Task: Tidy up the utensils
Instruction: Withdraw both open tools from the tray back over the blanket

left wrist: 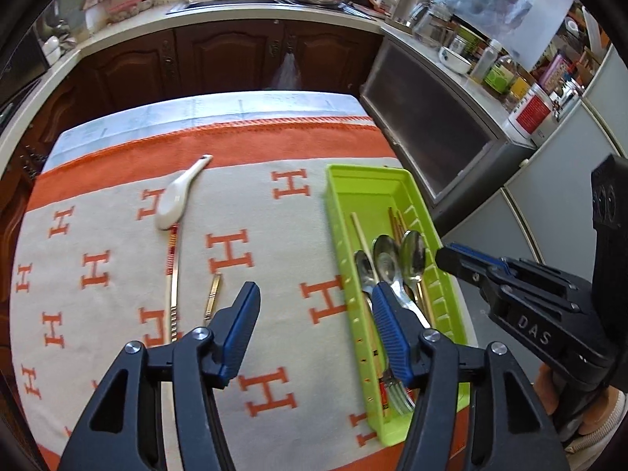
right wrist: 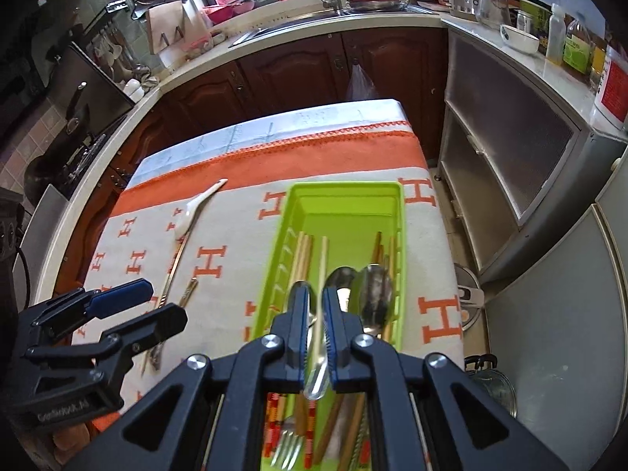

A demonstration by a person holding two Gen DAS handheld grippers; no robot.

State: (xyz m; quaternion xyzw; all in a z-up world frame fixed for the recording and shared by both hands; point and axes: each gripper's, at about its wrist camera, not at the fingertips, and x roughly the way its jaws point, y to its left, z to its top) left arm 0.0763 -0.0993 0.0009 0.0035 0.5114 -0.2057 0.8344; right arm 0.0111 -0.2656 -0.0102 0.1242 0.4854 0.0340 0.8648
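The right tool [right wrist: 317, 347] grips a metal spoon [right wrist: 316, 369] over the green tray [right wrist: 400, 212]; the left tool [left wrist: 314, 314] is open and empty. Next, I think: release the spoon into the tray, then fetch the white spoon [left wrist: 176, 200].

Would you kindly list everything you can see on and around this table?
cloth: one, orange and cream with H letters, covering the table
tray: one, lime green, right side of the cloth
metal spoons: three, silver, in the tray
fork: one, silver, near end of the tray
wooden chopsticks: several, tan, in the tray
soup spoon: one, white, on the cloth left of the tray
loose chopsticks: two, gold with red bands, on the cloth
counter: one, pale, behind the table
left tool: black and blue, open, empty
right tool: black and blue, nearly closed over the tray, hold unclear
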